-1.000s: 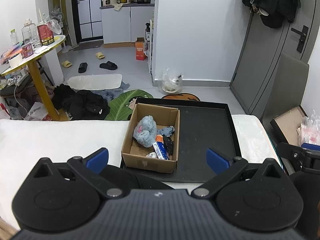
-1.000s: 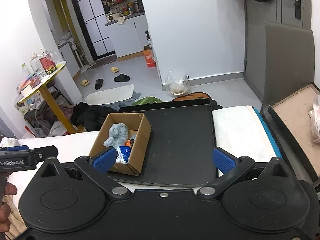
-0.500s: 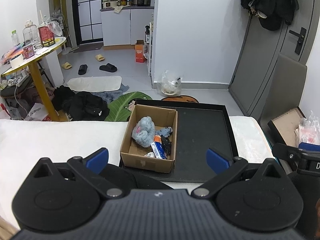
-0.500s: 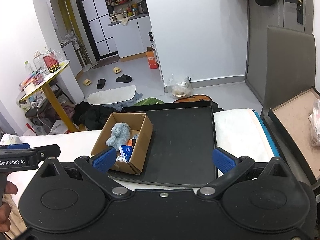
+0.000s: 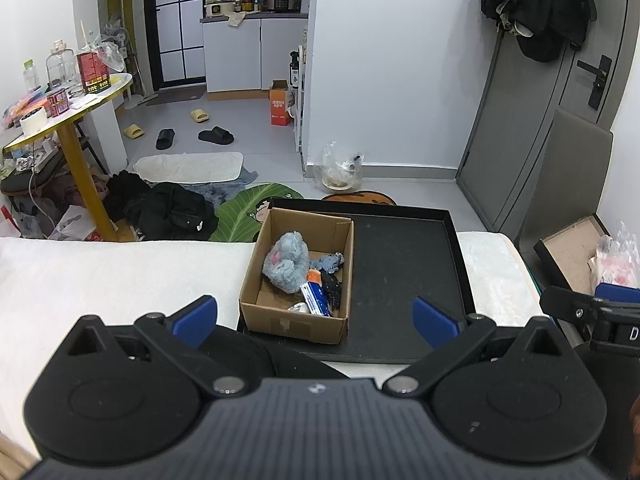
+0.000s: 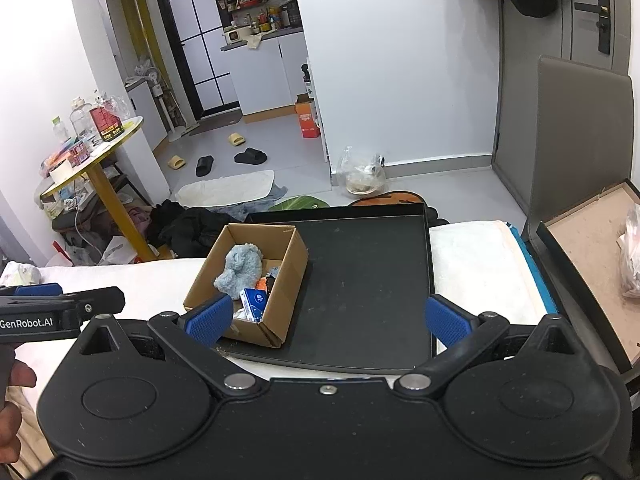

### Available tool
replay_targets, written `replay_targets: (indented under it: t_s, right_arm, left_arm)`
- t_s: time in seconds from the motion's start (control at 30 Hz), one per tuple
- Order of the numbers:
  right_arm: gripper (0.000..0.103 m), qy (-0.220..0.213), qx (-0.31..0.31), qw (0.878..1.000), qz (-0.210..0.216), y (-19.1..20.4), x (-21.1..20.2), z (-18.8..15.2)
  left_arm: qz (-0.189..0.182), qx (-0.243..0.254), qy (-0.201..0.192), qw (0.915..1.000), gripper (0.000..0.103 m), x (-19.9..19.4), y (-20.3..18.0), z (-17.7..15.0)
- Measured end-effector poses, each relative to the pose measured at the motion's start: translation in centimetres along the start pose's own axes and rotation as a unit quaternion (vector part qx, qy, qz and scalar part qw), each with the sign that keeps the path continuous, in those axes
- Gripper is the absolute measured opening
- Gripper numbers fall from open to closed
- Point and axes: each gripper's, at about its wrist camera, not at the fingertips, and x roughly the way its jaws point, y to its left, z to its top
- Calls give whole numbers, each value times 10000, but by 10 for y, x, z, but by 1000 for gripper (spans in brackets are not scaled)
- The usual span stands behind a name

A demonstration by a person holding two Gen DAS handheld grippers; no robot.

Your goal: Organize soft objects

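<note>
From the left wrist view, my left hand-held gripper (image 5: 315, 316) is wide open and holds nothing. It hangs back from the cardboard box (image 5: 298, 272), so I can see inside. The grey plush toy (image 5: 287, 263) lies in the box, with small packets beside it. The box sits on the left part of the black tray (image 5: 404, 264), on the bed (image 5: 100, 276).

From the right wrist view, my right hand-held gripper (image 6: 327, 319) is open and empty too, also back from the box (image 6: 248, 284). The plush toy (image 6: 239, 269) is in there, which fits a tidy-up finished or one about to unpack.
</note>
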Motion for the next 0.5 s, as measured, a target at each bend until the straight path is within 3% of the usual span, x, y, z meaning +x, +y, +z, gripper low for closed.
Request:
replay_targets:
  t_s: [0.5]
  right_arm:
    - [103,42,-6,10000,-81,-2,2,-2]
  left_arm:
    - [-4,-29,12,10000,103,2,-2,-4]
